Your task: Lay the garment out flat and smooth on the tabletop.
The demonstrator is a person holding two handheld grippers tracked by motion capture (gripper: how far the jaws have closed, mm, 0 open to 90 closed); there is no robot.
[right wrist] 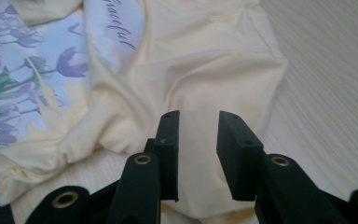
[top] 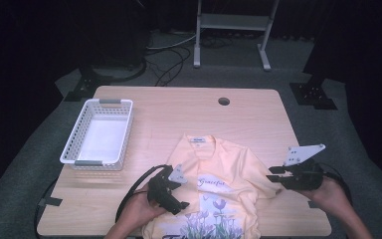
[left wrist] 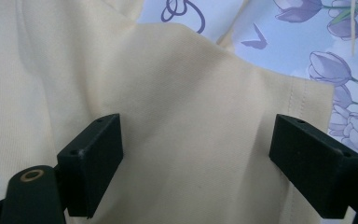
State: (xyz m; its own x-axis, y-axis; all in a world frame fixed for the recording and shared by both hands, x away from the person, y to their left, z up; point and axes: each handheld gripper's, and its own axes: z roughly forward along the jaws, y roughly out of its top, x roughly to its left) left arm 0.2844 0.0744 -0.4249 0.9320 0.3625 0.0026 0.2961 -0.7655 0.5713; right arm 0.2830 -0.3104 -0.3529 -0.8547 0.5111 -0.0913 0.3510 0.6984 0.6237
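A pale yellow T-shirt (top: 219, 184) with a purple tulip print lay crumpled at the near edge of the wooden table (top: 179, 107). The left gripper (top: 176, 191), jaws spread wide, hovered over a folded-in sleeve. The right gripper (top: 274, 174), jaws narrowly parted around nothing, sat at the shirt's right edge. A white basket (top: 99, 132) stood well apart.
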